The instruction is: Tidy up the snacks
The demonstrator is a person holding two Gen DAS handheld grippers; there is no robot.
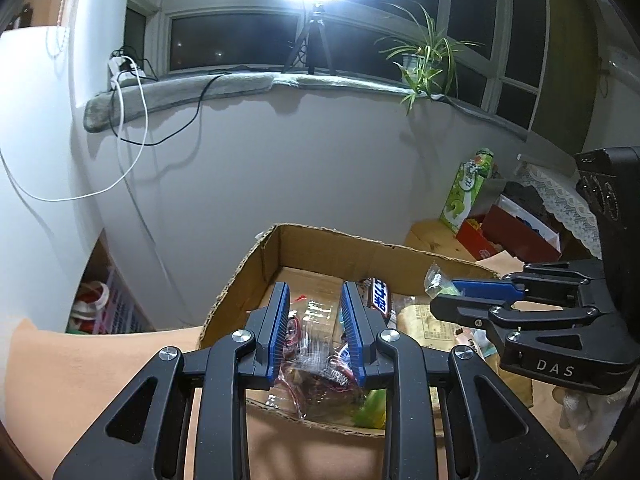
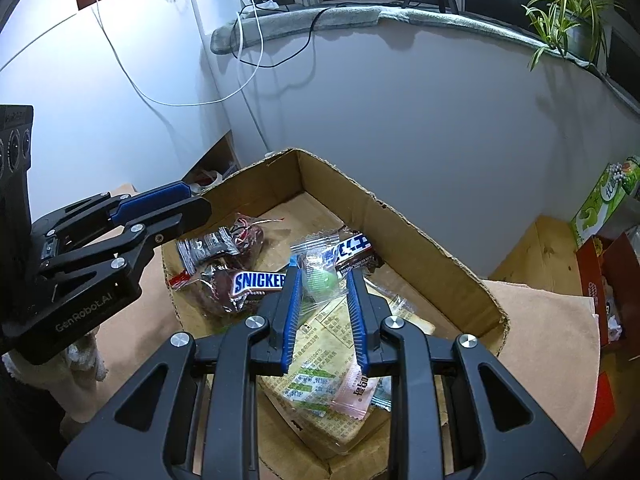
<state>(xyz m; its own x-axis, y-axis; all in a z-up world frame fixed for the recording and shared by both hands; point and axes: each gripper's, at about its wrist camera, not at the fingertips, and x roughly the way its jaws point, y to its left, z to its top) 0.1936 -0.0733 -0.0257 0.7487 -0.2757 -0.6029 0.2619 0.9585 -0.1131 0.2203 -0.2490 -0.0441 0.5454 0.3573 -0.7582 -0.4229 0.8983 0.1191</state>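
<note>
Both claws, left [image 1: 314, 292] and right [image 2: 323, 276], are held partly spread, seemingly empty, over the box [image 2: 420, 224]; a snack [image 2: 316, 280] must be picked next.

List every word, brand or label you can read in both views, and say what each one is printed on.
"SNICKER", cut off by the finger: chocolate bar wrapper in the cardboard box.
"GenRobot.AI": body of the left claw.
"DAS": body of the right claw.
Chinese print on the second bar, pink sachet, flat packet and green carton: too small or blurred.
</note>
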